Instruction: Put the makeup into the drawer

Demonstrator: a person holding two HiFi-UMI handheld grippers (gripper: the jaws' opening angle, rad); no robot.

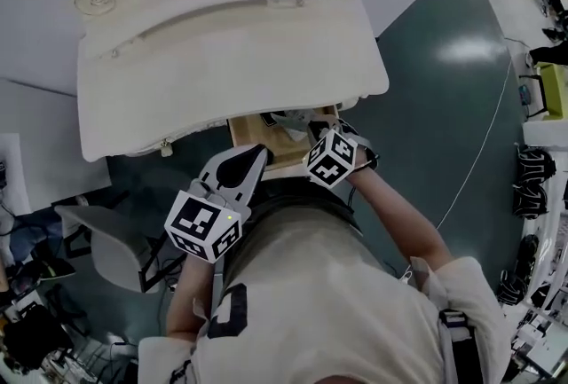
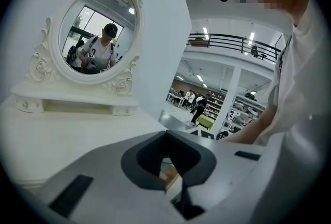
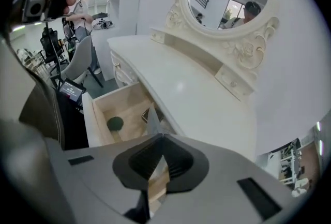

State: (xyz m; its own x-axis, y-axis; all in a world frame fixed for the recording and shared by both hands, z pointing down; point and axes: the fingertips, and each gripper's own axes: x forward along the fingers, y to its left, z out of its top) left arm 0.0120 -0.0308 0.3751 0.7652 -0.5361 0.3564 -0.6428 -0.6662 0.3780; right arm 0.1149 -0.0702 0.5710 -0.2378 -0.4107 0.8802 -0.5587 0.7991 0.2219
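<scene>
The wooden drawer (image 1: pixel 251 132) stands pulled out under the white dressing table's front edge. In the right gripper view the drawer (image 3: pixel 101 124) holds a round dark green item (image 3: pixel 115 123) and a flat dark item (image 3: pixel 149 114). My right gripper (image 1: pixel 311 136) points steeply down over the drawer with its jaws shut (image 3: pixel 160 136). A thin grey sliver rises at its tips; I cannot tell what it is. My left gripper (image 1: pixel 256 159) hovers just left of the drawer, shut (image 2: pixel 165 134) with nothing in it.
The white dressing table (image 1: pixel 222 45) with its oval mirror (image 2: pixel 98 31) overhangs the drawer's far part. A grey chair (image 1: pixel 106 249) stands to my left. Dark green floor (image 1: pixel 444 107) lies to the right, with cables and gear along the edges.
</scene>
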